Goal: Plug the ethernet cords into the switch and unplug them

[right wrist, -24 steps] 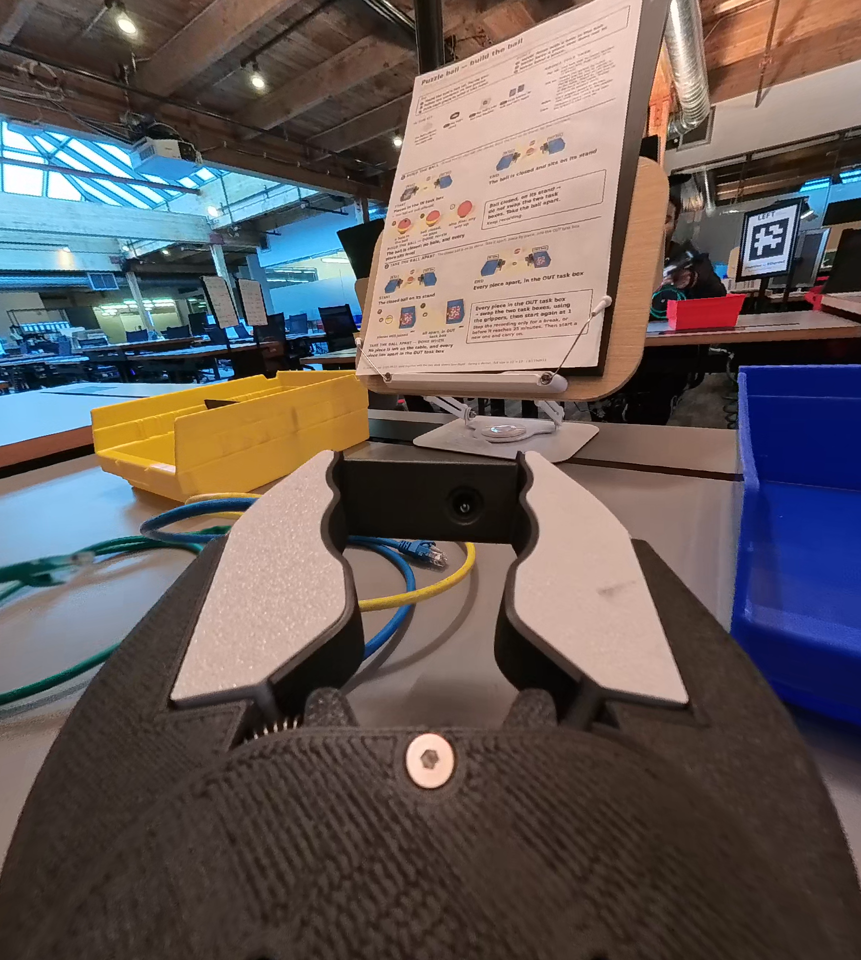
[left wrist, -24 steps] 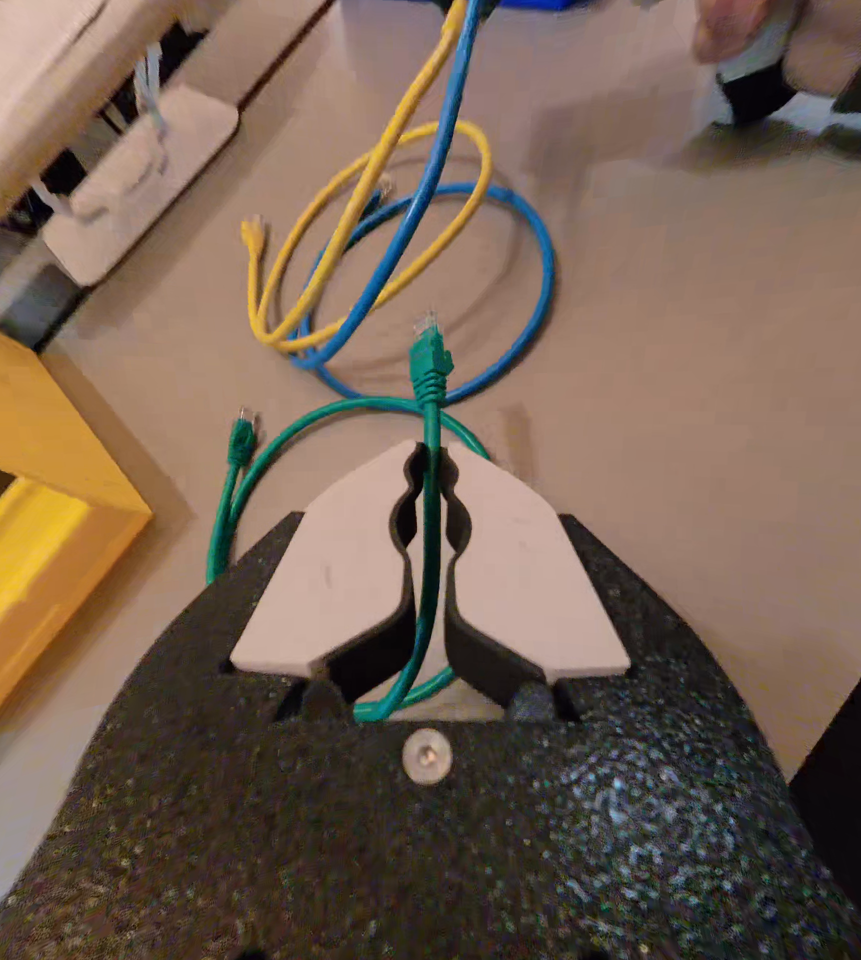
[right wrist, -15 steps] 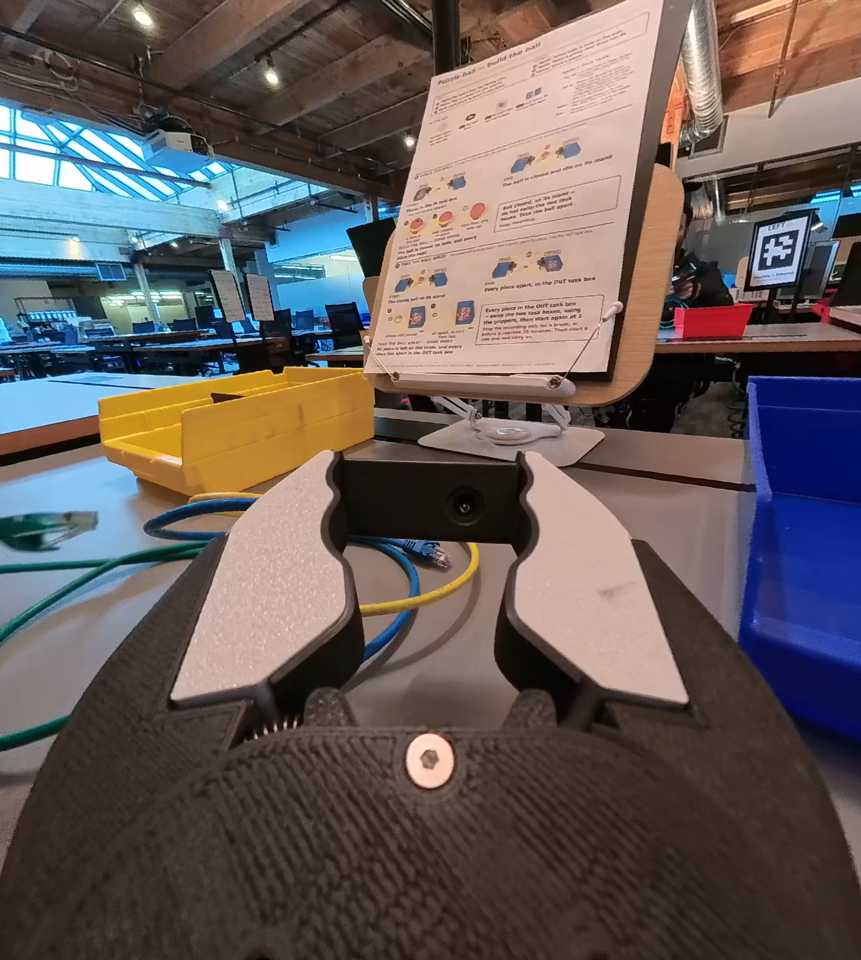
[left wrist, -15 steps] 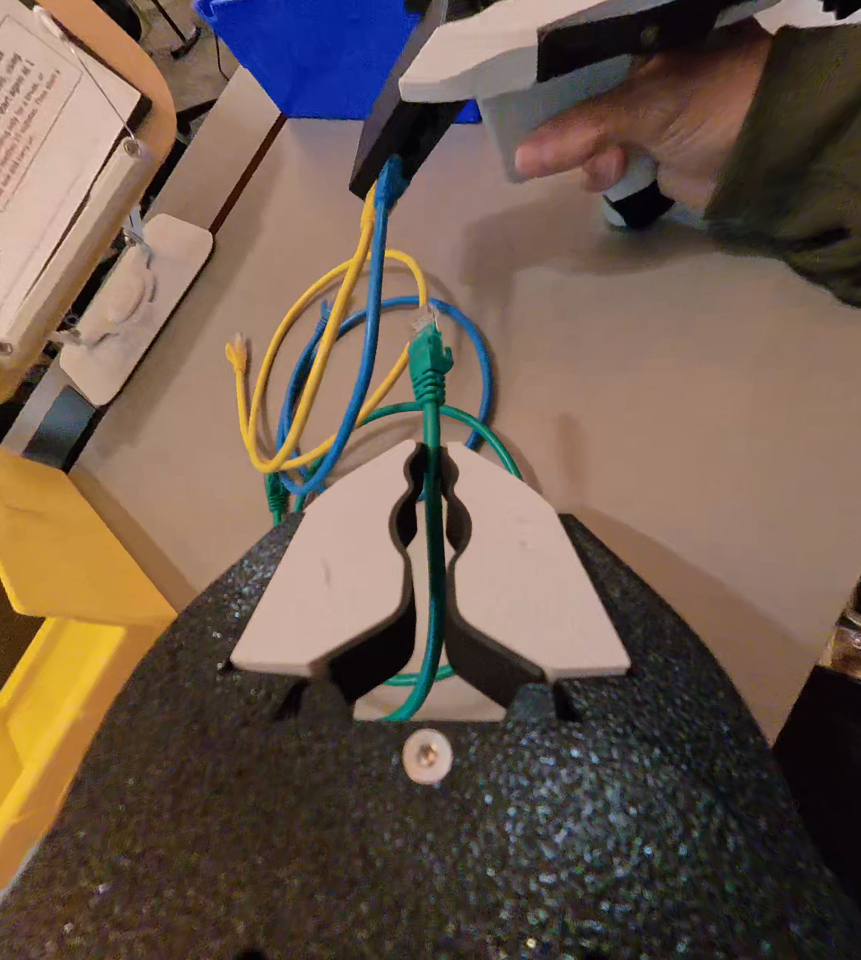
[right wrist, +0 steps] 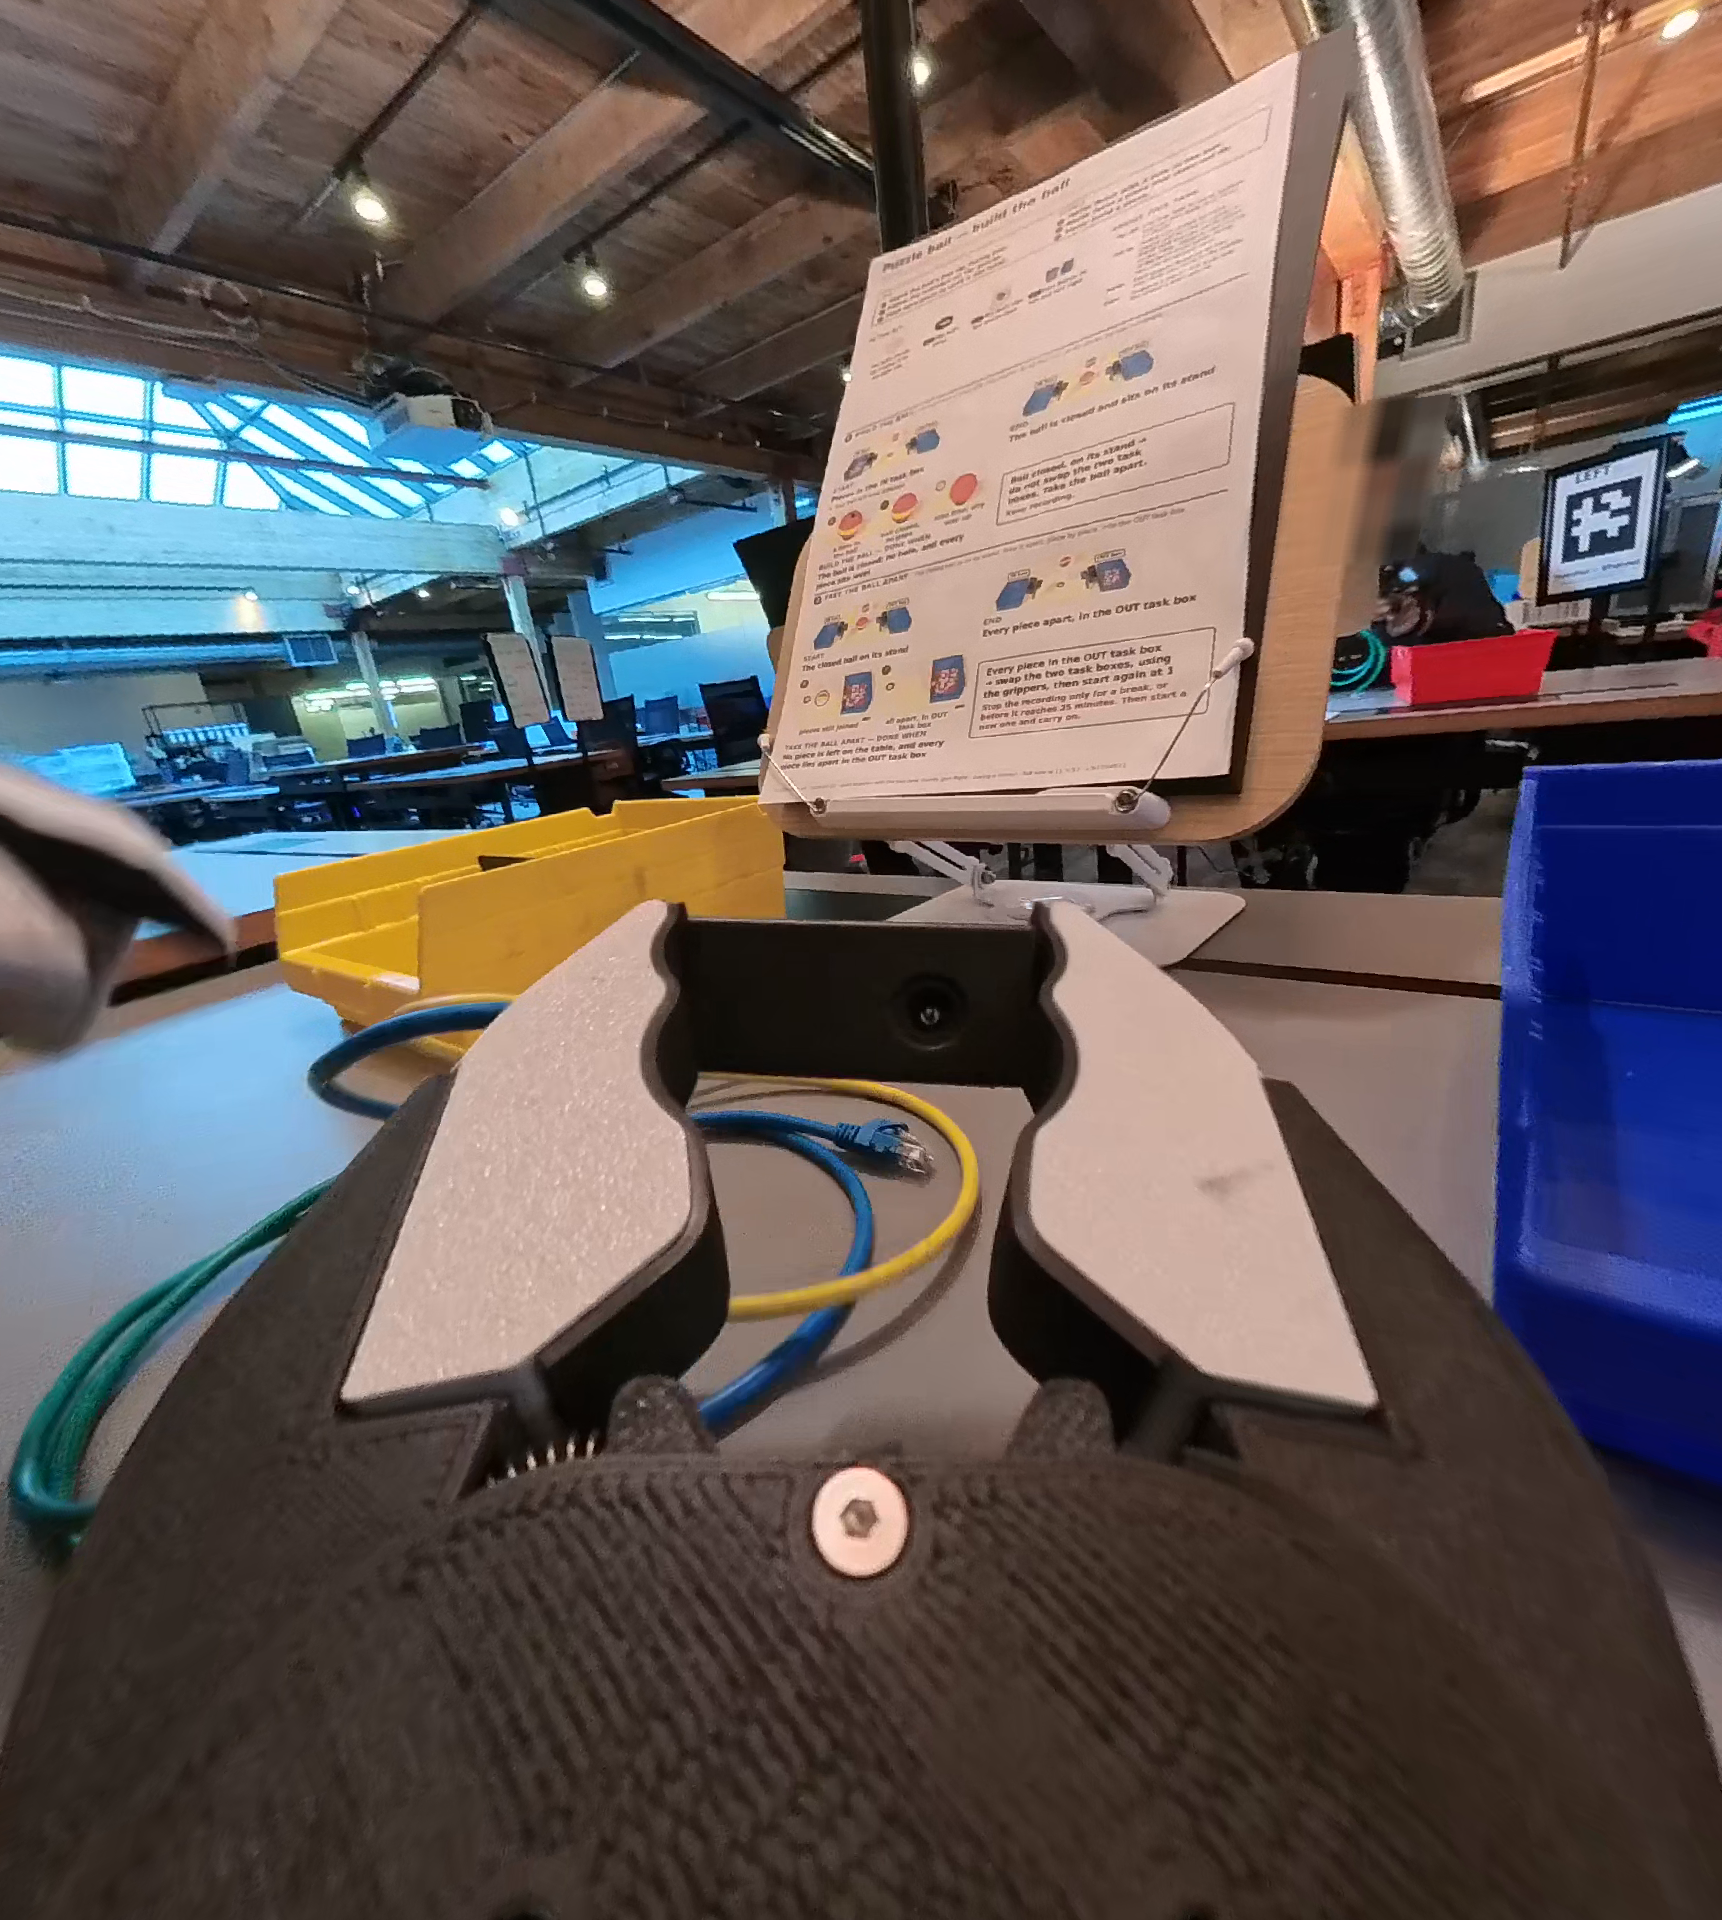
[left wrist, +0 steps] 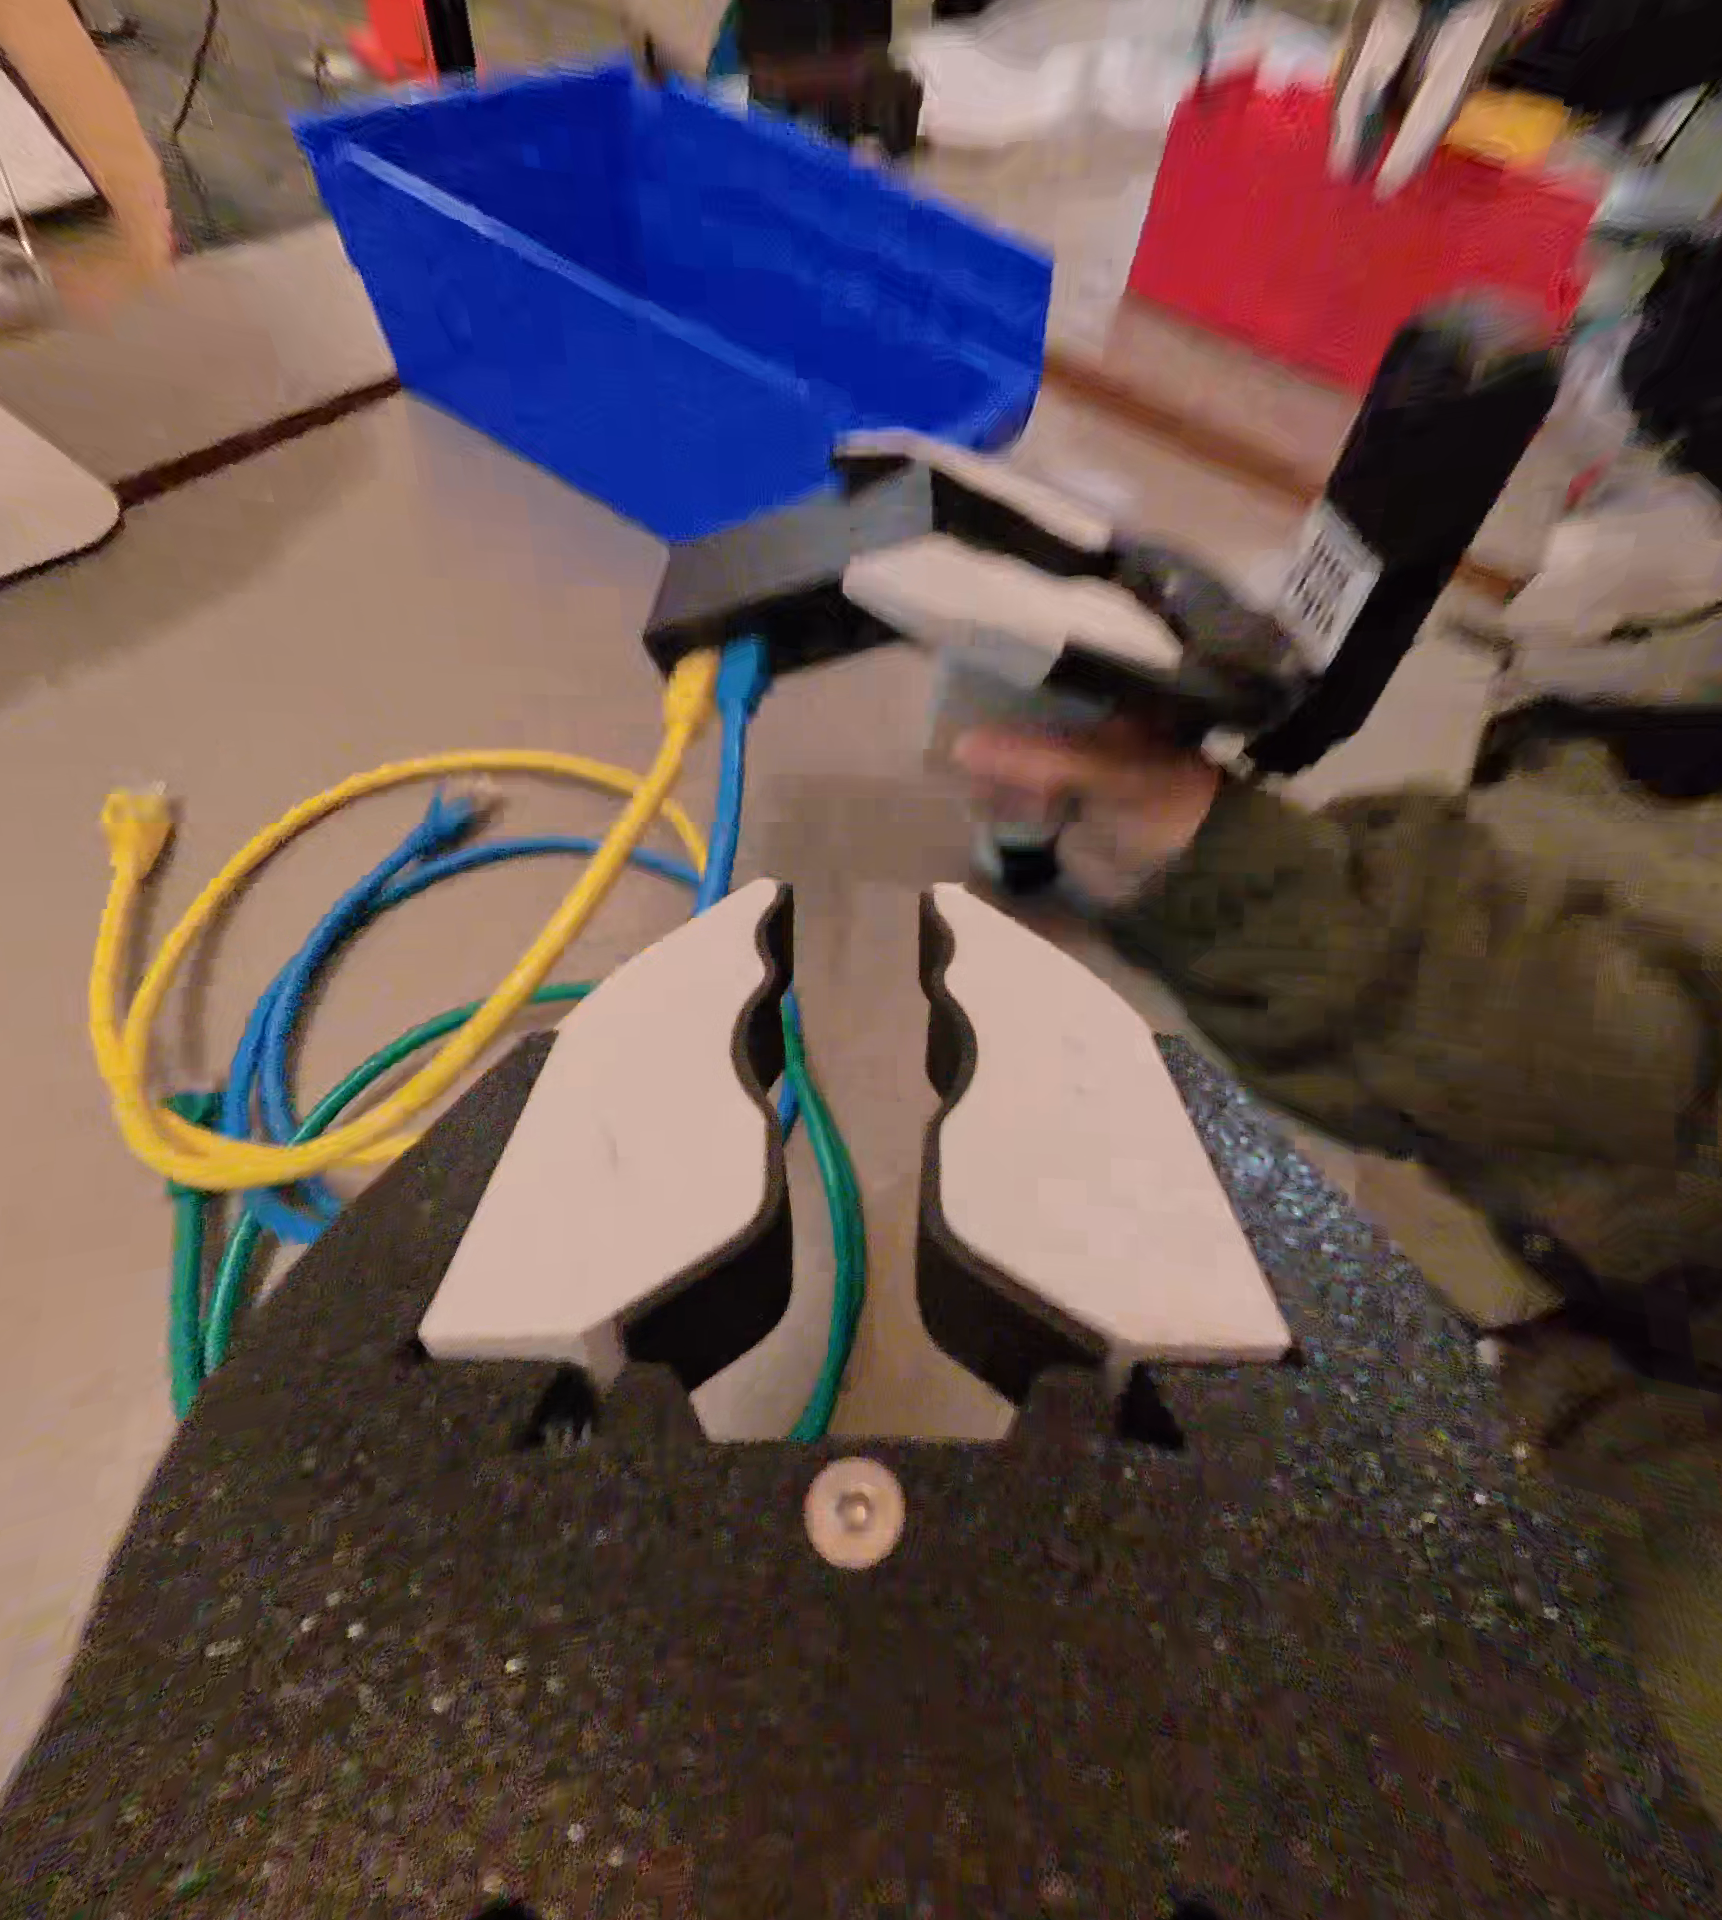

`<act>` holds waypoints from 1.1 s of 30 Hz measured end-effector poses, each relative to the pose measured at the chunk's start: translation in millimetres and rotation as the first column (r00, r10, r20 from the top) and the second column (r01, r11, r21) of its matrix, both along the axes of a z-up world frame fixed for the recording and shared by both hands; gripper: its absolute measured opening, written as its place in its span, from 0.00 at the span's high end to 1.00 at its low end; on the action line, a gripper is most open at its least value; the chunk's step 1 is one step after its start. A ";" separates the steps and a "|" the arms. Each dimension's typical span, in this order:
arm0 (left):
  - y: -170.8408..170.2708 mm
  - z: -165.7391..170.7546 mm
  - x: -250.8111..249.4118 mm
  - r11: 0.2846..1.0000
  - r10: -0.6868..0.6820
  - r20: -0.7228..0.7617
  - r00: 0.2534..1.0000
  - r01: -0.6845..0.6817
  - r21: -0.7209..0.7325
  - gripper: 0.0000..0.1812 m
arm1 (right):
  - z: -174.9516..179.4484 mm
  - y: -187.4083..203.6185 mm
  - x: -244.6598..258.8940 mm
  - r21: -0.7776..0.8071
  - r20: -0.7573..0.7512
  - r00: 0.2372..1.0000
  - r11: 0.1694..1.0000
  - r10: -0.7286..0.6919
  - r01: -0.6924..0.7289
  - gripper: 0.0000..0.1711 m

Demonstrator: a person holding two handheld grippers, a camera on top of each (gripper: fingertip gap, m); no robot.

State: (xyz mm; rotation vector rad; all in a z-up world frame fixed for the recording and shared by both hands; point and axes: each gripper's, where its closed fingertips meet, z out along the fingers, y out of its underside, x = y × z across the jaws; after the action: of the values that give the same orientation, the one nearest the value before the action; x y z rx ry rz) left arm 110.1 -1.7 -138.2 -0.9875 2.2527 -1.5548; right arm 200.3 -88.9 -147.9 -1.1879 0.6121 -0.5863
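The black switch is held off the table by my right gripper, which is shut on it. A yellow cord and a blue cord are plugged into its near face. In the right wrist view the switch spans the right gripper at the fingertips. My left gripper is open, below and in front of the switch. The green cord lies slack on the table under the gap between the fingers. Its plug is hidden. Free yellow and blue plugs lie on the table.
A blue bin stands just behind the switch and also shows in the right wrist view. A yellow bin and a document stand are at the back. A red bin is farther off. A sleeved hand holds the right gripper.
My left gripper has opened and let go of the green cord, whose plug has gone from view. The left view has swung up toward the switch. The right gripper still holds the switch.
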 end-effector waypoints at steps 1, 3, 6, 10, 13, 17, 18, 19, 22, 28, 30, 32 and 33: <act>4.8 20.4 5.8 0.994 0.007 -0.013 1.000 -0.009 -0.109 0.88 | 0.3 2.2 -1.4 -0.008 0.010 1.000 1.000 0.009 -0.009 0.64; 16.3 33.3 27.5 0.984 -0.008 -0.075 0.997 -0.006 -0.179 0.87 | 1.3 8.2 -6.1 -0.033 0.043 0.999 0.999 0.029 -0.028 0.64; 18.2 -1.8 68.4 0.978 -0.106 -0.367 0.924 0.030 -0.206 0.68 | 3.2 20.6 -16.5 -0.068 0.103 0.991 0.995 0.082 -0.075 0.64; -10.4 -30.6 80.4 0.900 -0.382 -0.583 0.717 0.144 -0.412 0.68 | 4.3 34.6 -30.7 -0.125 0.181 0.973 0.984 0.146 -0.124 0.64; -27.2 -58.4 68.1 0.890 -0.451 -0.670 0.590 0.239 -0.389 0.62 | 5.5 36.7 -35.5 -0.138 0.207 0.964 0.980 0.169 -0.142 0.64; -41.5 -48.7 63.2 0.793 -0.597 -0.642 0.481 0.231 -0.564 0.78 | 7.1 30.1 -33.7 -0.103 0.201 0.965 0.983 0.170 -0.152 0.64; -40.8 -47.5 66.3 0.786 -0.600 -0.639 0.482 0.205 -0.583 0.79 | 6.0 28.2 -31.8 -0.099 0.186 0.968 0.983 0.171 -0.154 0.64; -39.8 -46.2 69.8 0.784 -0.595 -0.635 0.492 0.184 -0.592 0.80 | 3.8 27.7 -29.2 -0.110 0.159 0.972 0.982 0.171 -0.155 0.64; -35.7 -38.0 80.9 0.802 -0.550 -0.613 0.567 0.154 -0.577 0.84 | -5.3 27.1 -22.0 -0.203 0.116 0.984 0.973 0.139 -0.113 0.64; -35.3 -28.1 81.2 0.847 -0.506 -0.634 0.584 0.198 -0.493 0.85 | -11.9 25.7 -12.8 -0.252 0.075 0.994 0.966 0.081 -0.060 0.59; -36.7 -28.8 80.6 0.861 -0.492 -0.651 0.578 0.215 -0.461 0.85 | -15.7 26.3 -11.0 -0.275 0.048 0.995 0.959 0.082 -0.066 0.55; -35.4 -28.0 80.3 0.867 -0.490 -0.664 0.565 0.237 -0.438 0.85 | -17.2 27.2 -12.3 -0.286 0.042 0.994 0.955 0.097 -0.082 0.54; -34.4 -27.6 79.5 0.869 -0.491 -0.671 0.556 0.253 -0.426 0.85 | -17.5 27.8 -13.5 -0.292 0.043 0.993 0.952 0.107 -0.090 0.54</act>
State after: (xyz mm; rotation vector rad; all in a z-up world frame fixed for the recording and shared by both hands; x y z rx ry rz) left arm 189.6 -36.1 -165.9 -1.5671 3.0402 -1.9312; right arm 186.8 -61.0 -165.4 -1.4625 0.4230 -0.6384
